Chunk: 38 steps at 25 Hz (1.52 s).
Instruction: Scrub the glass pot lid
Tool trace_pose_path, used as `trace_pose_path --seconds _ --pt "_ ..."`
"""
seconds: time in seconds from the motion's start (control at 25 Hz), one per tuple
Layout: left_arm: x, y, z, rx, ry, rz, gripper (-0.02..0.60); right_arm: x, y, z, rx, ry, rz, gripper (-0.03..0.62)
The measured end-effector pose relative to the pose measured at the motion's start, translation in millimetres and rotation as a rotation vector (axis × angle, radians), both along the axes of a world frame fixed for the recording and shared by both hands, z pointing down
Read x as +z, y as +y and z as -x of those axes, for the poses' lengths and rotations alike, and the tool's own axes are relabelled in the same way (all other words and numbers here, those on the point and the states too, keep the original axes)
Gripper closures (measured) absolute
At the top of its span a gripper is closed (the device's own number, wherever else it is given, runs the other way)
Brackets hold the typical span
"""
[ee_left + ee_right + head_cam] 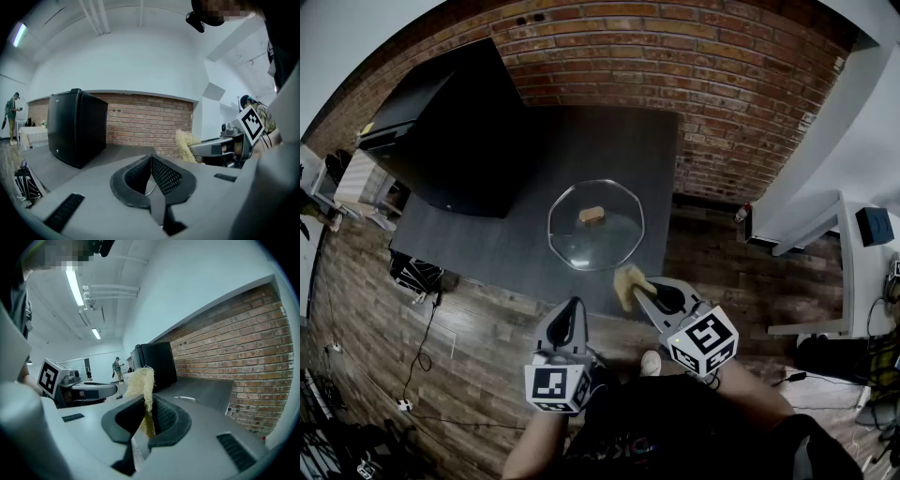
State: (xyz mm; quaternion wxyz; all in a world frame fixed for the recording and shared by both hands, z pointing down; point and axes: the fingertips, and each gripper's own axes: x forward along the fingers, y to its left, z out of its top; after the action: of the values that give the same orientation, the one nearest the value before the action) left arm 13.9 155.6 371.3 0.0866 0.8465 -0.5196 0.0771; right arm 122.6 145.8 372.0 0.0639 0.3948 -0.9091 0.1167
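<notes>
The glass pot lid point(595, 225) lies flat on the dark grey table point(516, 234), with a tan knob point(592, 215) at its centre. My right gripper point(639, 289) hovers just off the table's near edge, shut on a pale yellow loofah sponge point(629, 284), which stands up between the jaws point(142, 385). My left gripper point(573, 314) hangs over the wooden floor below the table edge, jaws shut with nothing between them point(151, 161). In the left gripper view the sponge point(186, 143) and the right gripper show at the right. The lid's rim point(187, 399) is just visible in the right gripper view.
A black box-like cabinet point(450, 131) stands on the table's left part. A brick wall point(694, 66) runs behind the table. A white desk point(834, 272) stands at the right. Bags and cables point(417, 277) lie on the wooden floor at the left.
</notes>
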Motion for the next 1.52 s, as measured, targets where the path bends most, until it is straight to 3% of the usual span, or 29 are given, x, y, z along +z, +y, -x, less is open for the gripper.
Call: trace_pose_path --seconds 0.88,1.52 --pt "2.6 4.9 1.2 0.010 0.011 -0.016 0.548 1.5 0.2 -0.7 0.015 -0.032 0.012 0.545" --pt "7.1 -17.4 5.5 -0.019 -0.013 0.012 0.548 0.7 -30.0 -5.4 0.014 -0.055 0.026 0.546"
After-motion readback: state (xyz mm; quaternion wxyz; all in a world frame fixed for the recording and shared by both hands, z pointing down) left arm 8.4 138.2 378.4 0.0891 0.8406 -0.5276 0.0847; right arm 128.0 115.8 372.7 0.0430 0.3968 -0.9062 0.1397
